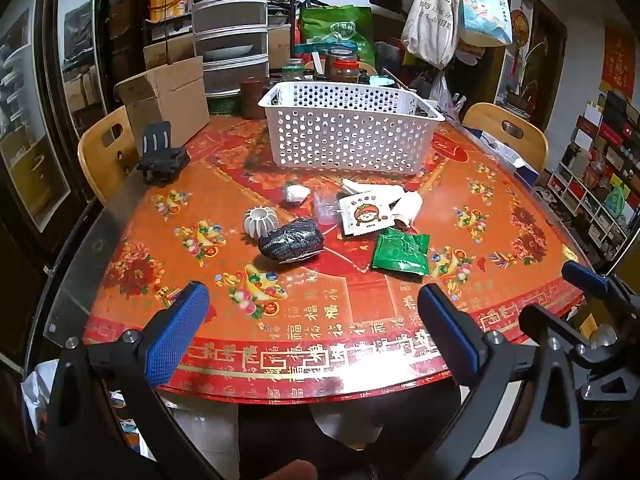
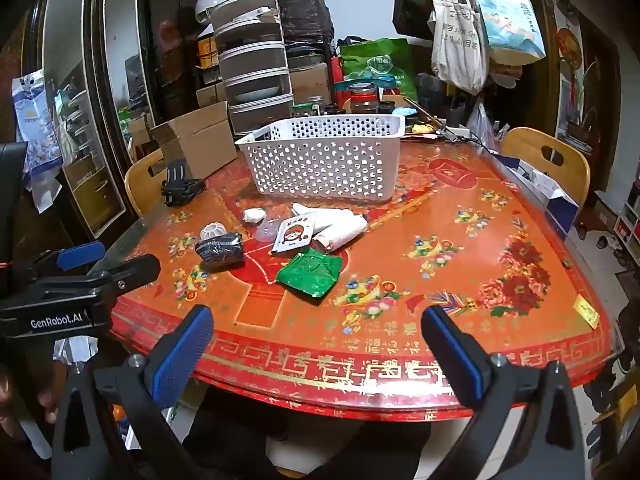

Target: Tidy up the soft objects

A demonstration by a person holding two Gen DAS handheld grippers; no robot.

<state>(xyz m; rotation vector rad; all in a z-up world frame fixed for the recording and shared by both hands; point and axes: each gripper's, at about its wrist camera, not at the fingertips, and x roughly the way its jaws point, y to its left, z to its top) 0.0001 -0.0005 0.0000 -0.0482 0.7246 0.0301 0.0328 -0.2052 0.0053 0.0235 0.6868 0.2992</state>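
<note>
The soft packets lie mid-table: a crumpled green pouch (image 1: 401,251), a black wrapped bundle (image 1: 291,242), a white cartoon sachet (image 1: 365,215) against a white roll (image 1: 408,207). Behind them, toward the table's (image 1: 500,216) far edge, stands the white perforated basket (image 1: 348,130); what it holds is hard to make out. Left gripper (image 1: 312,332) and right gripper (image 2: 316,354) hover at the near edge, jaws spread, holding nothing.

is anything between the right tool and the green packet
Nothing visible does. The right tool is open at the near table edge, and only bare tablecloth lies between it and the green packet. The white pouch sits beyond the packet.
</note>
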